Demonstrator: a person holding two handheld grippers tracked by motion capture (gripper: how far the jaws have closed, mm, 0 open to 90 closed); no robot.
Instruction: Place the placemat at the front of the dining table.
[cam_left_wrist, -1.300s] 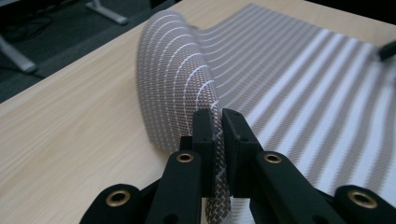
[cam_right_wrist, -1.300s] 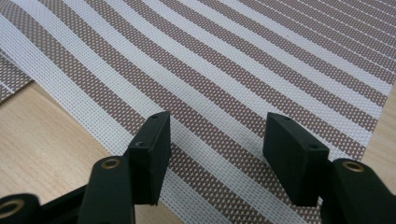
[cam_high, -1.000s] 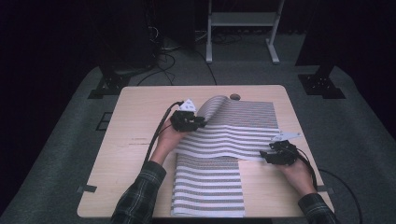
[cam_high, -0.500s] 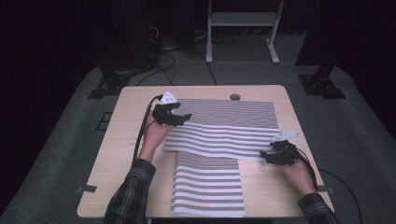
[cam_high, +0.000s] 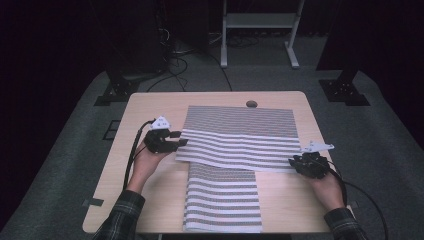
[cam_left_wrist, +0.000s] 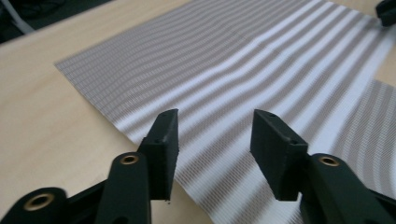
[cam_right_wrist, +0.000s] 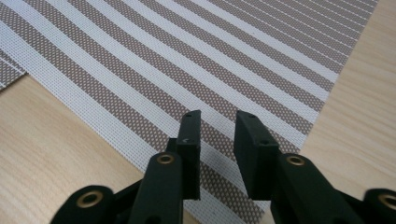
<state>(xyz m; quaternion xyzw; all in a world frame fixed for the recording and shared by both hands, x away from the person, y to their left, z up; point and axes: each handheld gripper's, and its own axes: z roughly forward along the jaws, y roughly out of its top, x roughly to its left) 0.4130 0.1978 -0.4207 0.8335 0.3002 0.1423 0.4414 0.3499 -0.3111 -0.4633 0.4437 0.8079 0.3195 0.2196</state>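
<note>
Two brown-and-white striped placemats lie on the wooden table (cam_high: 150, 107). The upper mat (cam_high: 240, 135) lies flat crosswise and overlaps the far end of the lower mat (cam_high: 222, 200), which runs toward the front edge. My left gripper (cam_high: 179, 139) is at the upper mat's left edge. Its jaws have just been closing and stand open (cam_left_wrist: 215, 135) over the mat (cam_left_wrist: 243, 56), with nothing between them. My right gripper (cam_high: 295, 162) is at that mat's near right corner. Its jaws have also just been closing, leaving a narrow gap (cam_right_wrist: 217, 126) above the mat (cam_right_wrist: 187, 46), and grip nothing.
A round cable hole (cam_high: 251, 104) sits near the table's far edge. A tape strip (cam_high: 92, 202) marks the front left corner. Behind the table, a metal stand (cam_high: 260, 20) and cables rest on the dark floor. Bare wood lies left and right of the mats.
The upper mat's left part was raised in a hump under my left gripper and now lies flat. The left gripper has moved left and toward the person. The right hand stayed put.
</note>
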